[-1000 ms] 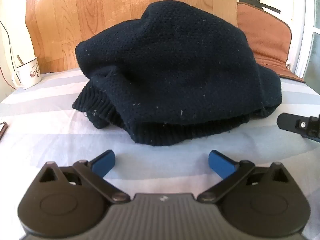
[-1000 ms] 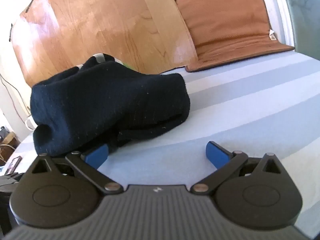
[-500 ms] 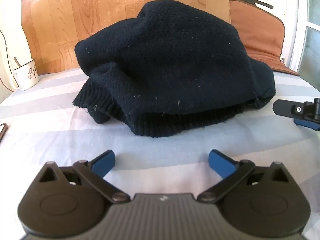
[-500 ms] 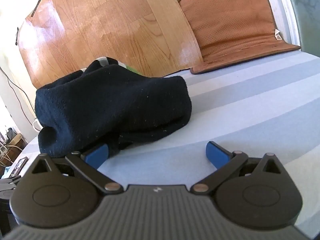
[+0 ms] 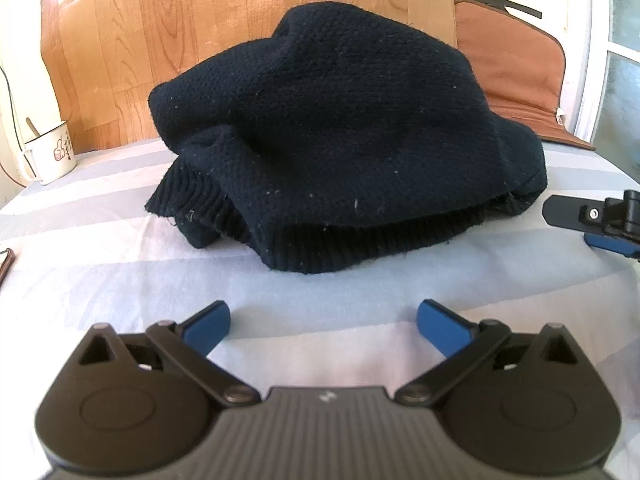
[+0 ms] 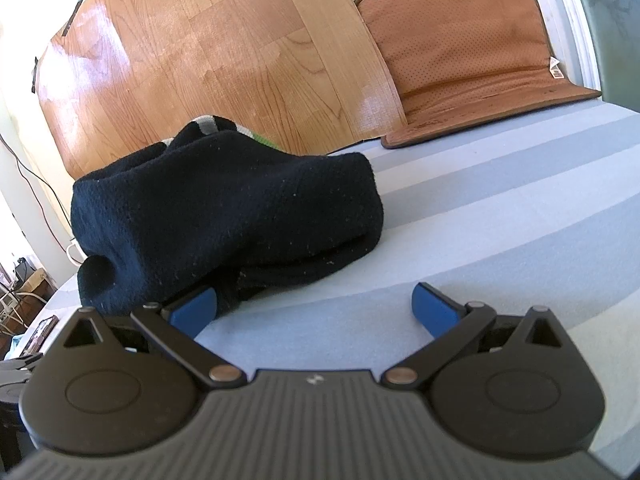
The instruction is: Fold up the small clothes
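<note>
A dark navy knitted garment (image 5: 340,140) lies heaped on the blue-and-white striped cloth (image 5: 120,264), its ribbed hem toward me. My left gripper (image 5: 324,324) stands open a short way in front of that hem, nothing between its blue pads. In the right wrist view the same garment (image 6: 232,216) lies to the left, and my right gripper (image 6: 314,310) is open with its left pad close by the garment's lower edge. The right gripper's fingers (image 5: 600,220) show at the right edge of the left wrist view. A striped piece (image 6: 208,126) peeks out behind the heap.
A white enamel mug (image 5: 50,152) stands at the far left. A brown padded mat (image 6: 472,52) leans against the back wall beside a wooden board (image 6: 224,48). A dark flat object (image 5: 6,264) lies at the left table edge. Striped cloth stretches bare to the right (image 6: 520,200).
The left gripper has drawn back slightly from the garment. The right gripper has tilted and shifted a little; its fingers sit lower at the right edge of the left view. Both stayed open.
</note>
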### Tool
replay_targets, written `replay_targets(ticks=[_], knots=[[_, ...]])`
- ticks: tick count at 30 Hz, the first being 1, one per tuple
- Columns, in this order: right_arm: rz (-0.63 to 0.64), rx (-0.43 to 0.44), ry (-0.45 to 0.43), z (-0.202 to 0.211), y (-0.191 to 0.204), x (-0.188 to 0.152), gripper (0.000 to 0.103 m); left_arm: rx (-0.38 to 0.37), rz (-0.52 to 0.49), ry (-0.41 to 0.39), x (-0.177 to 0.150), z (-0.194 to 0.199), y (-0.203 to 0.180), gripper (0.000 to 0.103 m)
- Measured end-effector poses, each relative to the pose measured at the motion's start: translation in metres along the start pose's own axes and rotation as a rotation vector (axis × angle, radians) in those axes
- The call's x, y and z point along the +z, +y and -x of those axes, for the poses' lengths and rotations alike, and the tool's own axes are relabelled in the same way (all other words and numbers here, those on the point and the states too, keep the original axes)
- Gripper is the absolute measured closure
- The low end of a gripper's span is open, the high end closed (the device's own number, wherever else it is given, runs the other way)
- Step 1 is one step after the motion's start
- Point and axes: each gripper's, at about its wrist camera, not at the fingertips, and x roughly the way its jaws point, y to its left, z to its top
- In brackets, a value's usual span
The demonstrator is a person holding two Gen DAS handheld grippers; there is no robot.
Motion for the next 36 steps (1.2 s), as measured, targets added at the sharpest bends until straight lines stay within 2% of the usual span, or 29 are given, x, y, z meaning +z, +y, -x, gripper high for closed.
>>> replay_targets(ticks=[36], knots=[[-0.003, 0.004, 0.005, 0.0001, -0.0014, 0.0022, 0.0, -0.016, -0.01, -0.01, -0.0037, 0.0022, 0.0007, 0.0]])
